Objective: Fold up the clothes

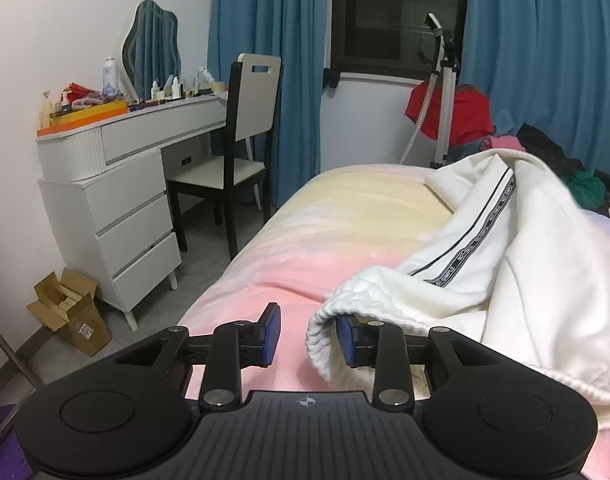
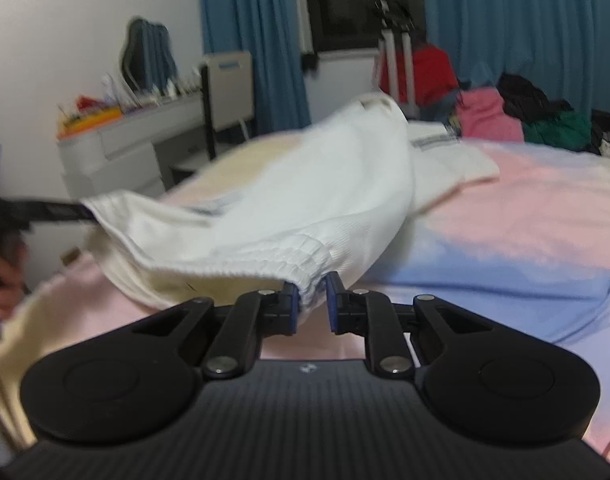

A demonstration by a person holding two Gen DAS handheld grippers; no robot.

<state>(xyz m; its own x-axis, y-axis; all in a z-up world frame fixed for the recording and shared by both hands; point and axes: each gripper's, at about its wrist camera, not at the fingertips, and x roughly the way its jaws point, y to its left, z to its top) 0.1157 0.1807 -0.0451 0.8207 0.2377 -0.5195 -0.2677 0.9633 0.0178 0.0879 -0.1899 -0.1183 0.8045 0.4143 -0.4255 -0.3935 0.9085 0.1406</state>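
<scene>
Fuzzy pink blanket (image 1: 289, 248) underneath; your left gripper (image 1: 308, 334) gapes around the white trousers' (image 1: 517, 256) ribbed waistband, right gripper (image 2: 309, 302) pinches it.

White trousers (image 1: 517, 264): soft matt knit cloth, ribbed elastic waistband, woven printed tape down the side. Bed (image 1: 305, 236) cover: fleecy, matt pastel cloth. Left gripper (image 1: 308, 335) and right gripper (image 2: 309, 303): matt black plastic, bright metal pivot pins, blue rubbery pads on the fingers (image 1: 272, 330).
</scene>
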